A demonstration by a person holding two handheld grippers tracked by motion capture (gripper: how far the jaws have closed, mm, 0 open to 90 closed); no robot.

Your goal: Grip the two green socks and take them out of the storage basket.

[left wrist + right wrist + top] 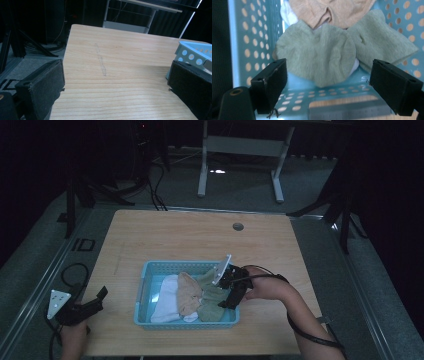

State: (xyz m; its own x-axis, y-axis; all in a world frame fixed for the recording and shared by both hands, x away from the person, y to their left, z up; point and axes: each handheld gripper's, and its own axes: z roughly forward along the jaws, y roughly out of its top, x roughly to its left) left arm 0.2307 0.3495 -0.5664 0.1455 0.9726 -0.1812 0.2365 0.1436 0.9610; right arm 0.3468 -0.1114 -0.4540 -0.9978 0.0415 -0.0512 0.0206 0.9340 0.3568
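Wooden table: pale grain top, a small round grommet near its far edge.
Left gripper: at the near left corner of the table, held in the person's left hand; jaws spread wide, nothing between them. Its own view looks across bare wood, with a corner of the basket at the right.
Basket: light blue perforated plastic, at the near middle of the table, well apart from the left gripper.
White cloth: in the left part of the basket.
Tan sock: in the middle, lying partly over the white cloth.
Green socks: in the right part, two pieces overlapping, just beside the tan sock.
Right gripper: held by the right hand, tipped down over the basket's right end above the green socks; jaws wide apart, holding nothing.
Far floor: grey, with the legs of a white frame and dark cables.
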